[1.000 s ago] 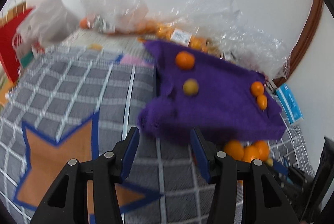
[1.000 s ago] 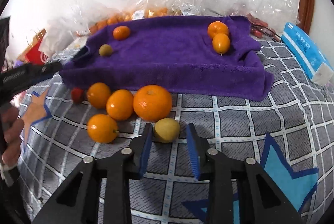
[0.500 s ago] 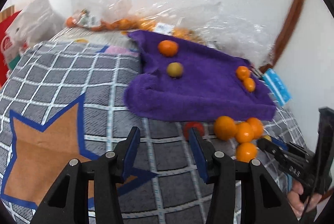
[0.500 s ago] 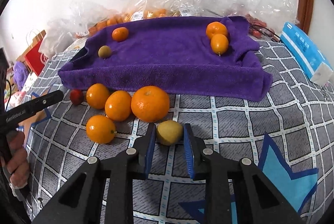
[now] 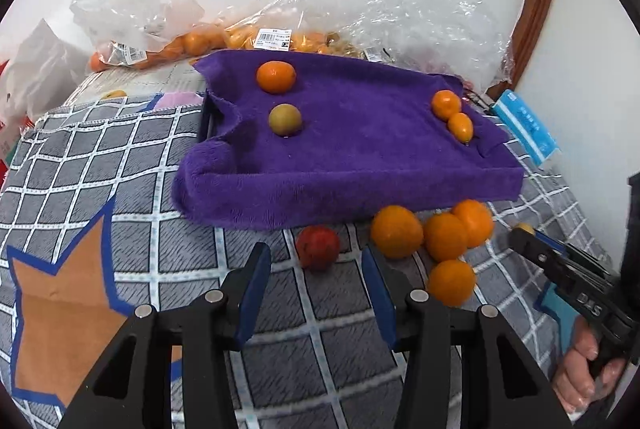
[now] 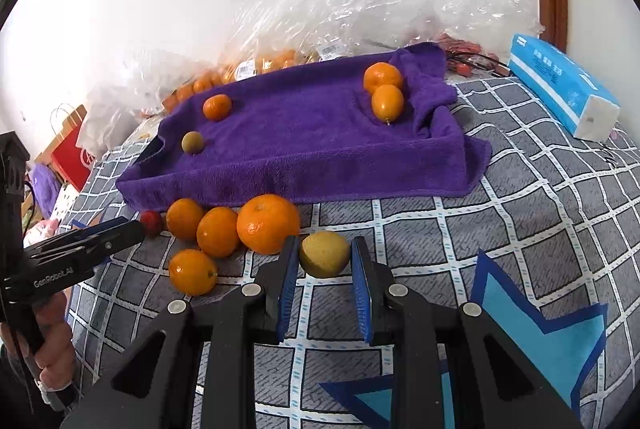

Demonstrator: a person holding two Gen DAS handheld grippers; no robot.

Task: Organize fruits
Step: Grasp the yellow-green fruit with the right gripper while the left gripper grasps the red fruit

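A plush, matt purple towel (image 5: 360, 157) with a deep fuzzy pile drapes over a tray in the middle of the frame, and beneath it the bed cover (image 5: 100, 157) is woven cloth printed with a grey check and flat-coloured stars. The oranges (image 5: 396, 231) have glossy, finely dimpled peel, the yellow-green fruit (image 6: 325, 253) looks duller and smoother, and the small red fruit (image 5: 318, 247) has a soft sheen. Crinkled clear plastic bags (image 5: 360, 17) glint at the upper middle, the blue tissue pack (image 6: 560, 87) at the upper right is smooth shiny film, and each hand-held gripper (image 6: 325, 283) is matt black plastic with blue ribbed pads and bright metal screw heads.
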